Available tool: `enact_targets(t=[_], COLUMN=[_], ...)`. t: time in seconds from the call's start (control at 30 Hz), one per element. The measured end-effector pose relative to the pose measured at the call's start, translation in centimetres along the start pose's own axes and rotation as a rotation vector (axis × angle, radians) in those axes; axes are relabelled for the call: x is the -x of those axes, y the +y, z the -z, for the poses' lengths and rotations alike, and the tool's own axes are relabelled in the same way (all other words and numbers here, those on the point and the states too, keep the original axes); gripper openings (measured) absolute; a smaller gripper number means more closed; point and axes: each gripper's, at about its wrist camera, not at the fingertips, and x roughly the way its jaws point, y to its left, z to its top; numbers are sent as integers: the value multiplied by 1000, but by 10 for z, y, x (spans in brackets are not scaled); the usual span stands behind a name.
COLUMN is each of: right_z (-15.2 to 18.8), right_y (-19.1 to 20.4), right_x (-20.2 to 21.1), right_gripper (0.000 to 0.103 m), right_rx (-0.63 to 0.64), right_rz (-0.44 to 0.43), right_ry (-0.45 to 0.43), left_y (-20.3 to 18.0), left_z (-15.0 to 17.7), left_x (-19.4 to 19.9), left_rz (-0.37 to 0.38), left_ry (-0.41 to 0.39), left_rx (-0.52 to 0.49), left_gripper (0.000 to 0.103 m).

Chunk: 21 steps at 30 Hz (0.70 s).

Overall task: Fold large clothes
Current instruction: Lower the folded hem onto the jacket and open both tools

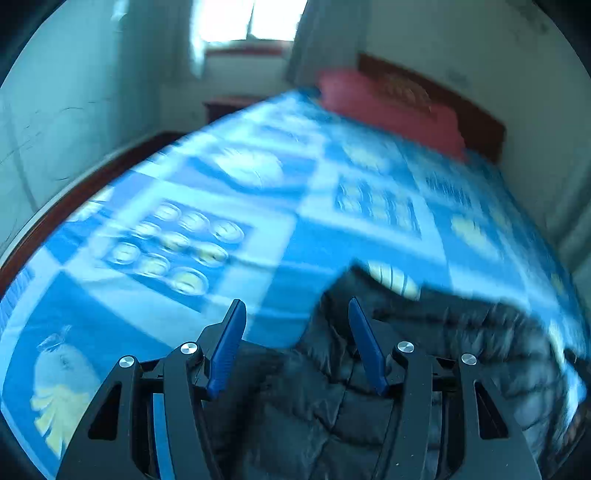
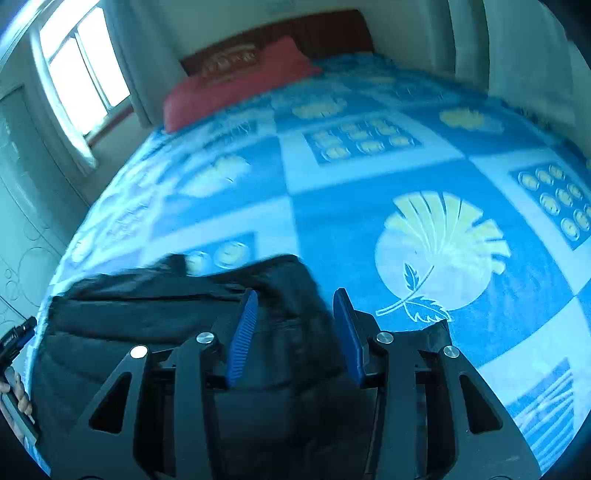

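Observation:
A black quilted puffer jacket [image 1: 424, 350] lies on a bed with a blue patterned blanket [image 1: 221, 206]. In the left wrist view it fills the lower right. My left gripper [image 1: 295, 306] is open and empty, hovering over the jacket's left edge. In the right wrist view the jacket [image 2: 155, 317] lies at the lower left on the blanket [image 2: 369, 177]. My right gripper [image 2: 295, 295] is open and empty, over the jacket's right end. Both views are motion-blurred.
A red pillow [image 1: 388, 107] lies at the head of the bed against a dark wooden headboard [image 2: 325, 29]. A window [image 2: 81, 66] is on the left wall. The other gripper and hand [image 2: 14, 369] show at the left edge.

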Motion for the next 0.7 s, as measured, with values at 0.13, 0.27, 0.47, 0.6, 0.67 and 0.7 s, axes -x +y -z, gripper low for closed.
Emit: enact_targets(t=[0.13,0.27,0.47,0.6,0.67,0.7], right_z=[4,12,36,46,48,46], right_y=[56,99,114,114,115,115], right_x=[1,-23,-69,-79,-80,-79], right_gripper=[43,43,42,42,42,42], right_rx=[94,154,198,213,227,225], right_rz=[-91,-119,-54,-28,-13,-16], right_ry=[10,41,129,114,110,110], left_y=[-42,-103,-131,-135,-137,-137], left_z=[4,28,59,69,72,73], left_x=[17,-4,-50,-63,-66,-65], left_rz=[117,188,136,96,77,68], left_ry=[0,59,166,164,157,155], left_rx=[-45,-151,-209,-251,-268,-277], left_gripper=[58,58,58,59,59,59])
